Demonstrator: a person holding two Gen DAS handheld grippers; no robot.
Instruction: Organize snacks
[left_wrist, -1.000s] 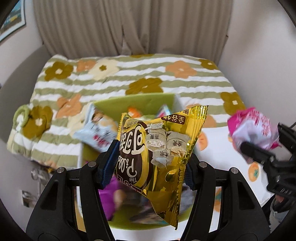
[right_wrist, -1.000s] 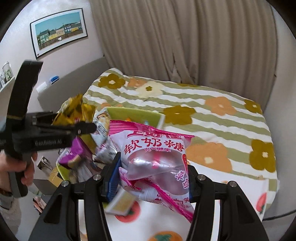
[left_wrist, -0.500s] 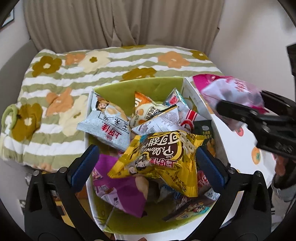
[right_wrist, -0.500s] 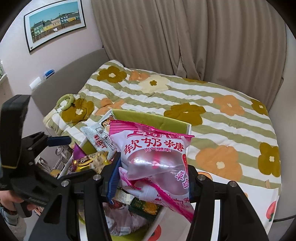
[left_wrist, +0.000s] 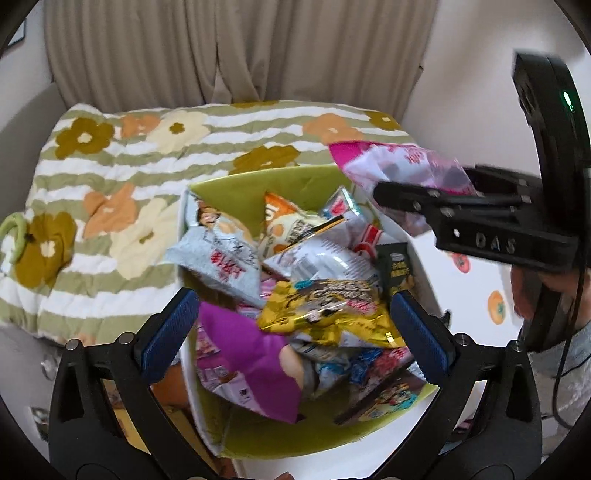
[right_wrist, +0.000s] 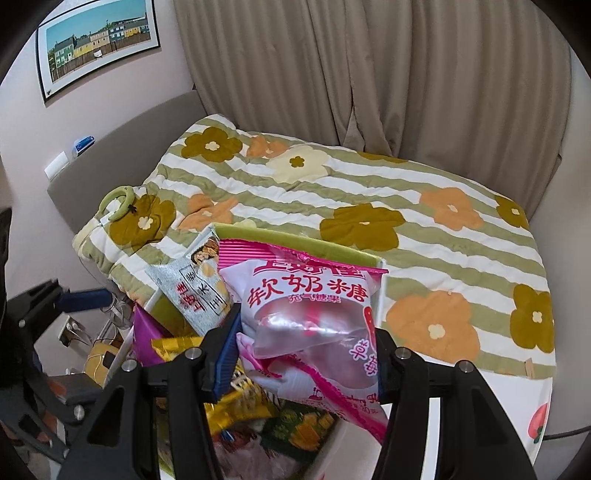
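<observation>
A green-lined white box (left_wrist: 258, 184) holds several snack packets. My left gripper (left_wrist: 295, 328) is open and empty above it. The gold packet (left_wrist: 328, 314) lies on the pile between its fingers, apart from both pads. My right gripper (right_wrist: 306, 350) is shut on a pink and white candy bag (right_wrist: 310, 314) and holds it over the box's right side; the bag also shows in the left wrist view (left_wrist: 402, 166). A purple packet (left_wrist: 251, 358) and a grey packet (left_wrist: 221, 258) lie in the box.
The box (right_wrist: 295, 240) sits against a bed with a striped flower quilt (right_wrist: 369, 192). A green ring (right_wrist: 118, 201) lies at the quilt's left edge. Curtains hang behind. A white cloth with orange fruit prints (left_wrist: 491, 302) lies right of the box.
My left gripper opened and the gold packet dropped onto the pile in the box. My right gripper carried the pink bag left, over the box.
</observation>
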